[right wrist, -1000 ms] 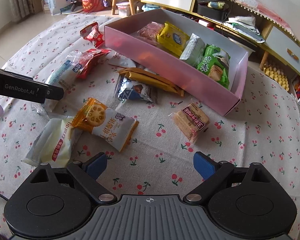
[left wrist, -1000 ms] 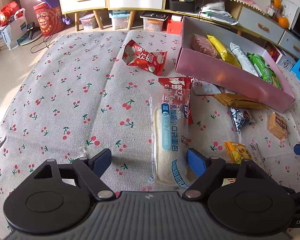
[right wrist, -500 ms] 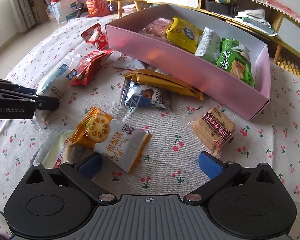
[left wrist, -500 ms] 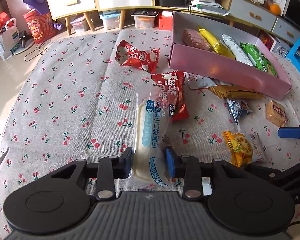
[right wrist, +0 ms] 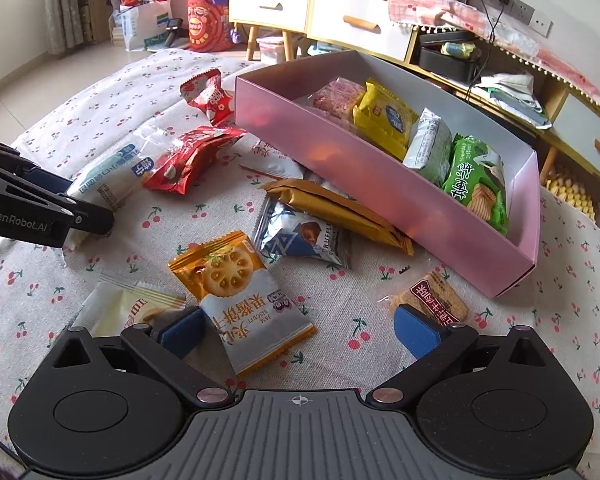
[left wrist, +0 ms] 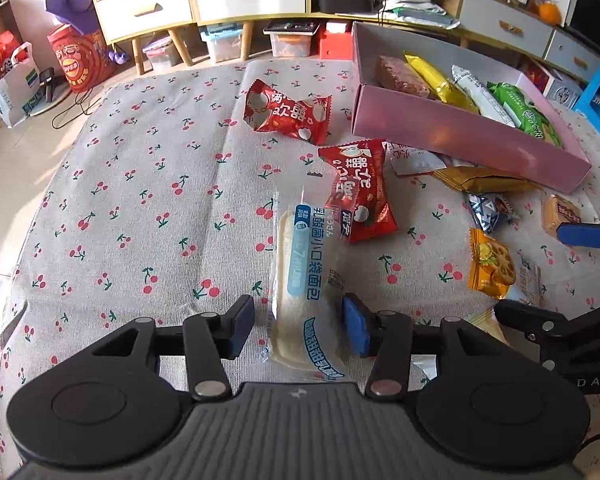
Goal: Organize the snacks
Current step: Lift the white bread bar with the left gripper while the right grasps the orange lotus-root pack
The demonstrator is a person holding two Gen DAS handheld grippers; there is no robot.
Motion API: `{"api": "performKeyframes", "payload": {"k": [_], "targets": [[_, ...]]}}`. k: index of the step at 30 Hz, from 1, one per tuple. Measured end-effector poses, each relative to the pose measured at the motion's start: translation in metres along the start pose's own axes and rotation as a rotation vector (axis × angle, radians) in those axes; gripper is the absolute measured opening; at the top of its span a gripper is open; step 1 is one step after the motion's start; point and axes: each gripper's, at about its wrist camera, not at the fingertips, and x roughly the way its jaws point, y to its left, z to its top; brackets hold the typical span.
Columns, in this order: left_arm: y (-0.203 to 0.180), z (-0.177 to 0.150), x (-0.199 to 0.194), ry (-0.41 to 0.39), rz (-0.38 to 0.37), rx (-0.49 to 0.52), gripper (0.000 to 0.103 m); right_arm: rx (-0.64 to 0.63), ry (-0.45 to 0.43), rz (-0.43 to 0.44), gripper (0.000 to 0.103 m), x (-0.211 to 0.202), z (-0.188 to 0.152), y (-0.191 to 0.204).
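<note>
Left wrist view: the left gripper point(left wrist: 298, 326) straddles the near end of the white bread packet point(left wrist: 300, 280) on the cherry-print cloth point(left wrist: 140, 200). Its jaws have just been opening; neither pad presses the wrapper.

Right wrist view: the right gripper point(right wrist: 298, 330) stands wide apart, just narrowed, around the jam biscuit packet point(right wrist: 240, 292), gripping nothing. The pink box point(right wrist: 380, 184) lies beyond.

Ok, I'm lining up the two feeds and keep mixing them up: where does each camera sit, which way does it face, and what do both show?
Left wrist: on the left tongs, angled down along the white bread pack between their open fingers; the right tongs' blue pad shows at the right edge.
Right wrist: on the right tongs, angled down over the orange biscuit pack; the left tongs enter at left.
Shared: pink box, bread pack, biscuit pack, cherry-print cloth.
</note>
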Motion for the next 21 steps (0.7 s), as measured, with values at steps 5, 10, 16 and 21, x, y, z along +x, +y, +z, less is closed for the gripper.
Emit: {"api": "performKeyframes", "payload": {"k": [5,10,16,21], "targets": [[0.003,0.000,0.001,0.006,-0.004,-0.015,0.046,0.027,0.009,0.065,0.065,0.000,0.006,0.009],[0.004,-0.001,-0.001,0.010,-0.014,-0.017,0.041,0.039,0.021,0.074,0.052,-0.002,0.008,0.015],[0.004,-0.001,-0.004,0.010,-0.025,-0.030,0.030,0.029,0.037,0.059,0.044,-0.005,0.011,0.023],[0.006,-0.002,-0.006,0.011,-0.035,-0.044,0.027,0.046,0.052,0.053,0.041,-0.008,0.012,0.025]]}}
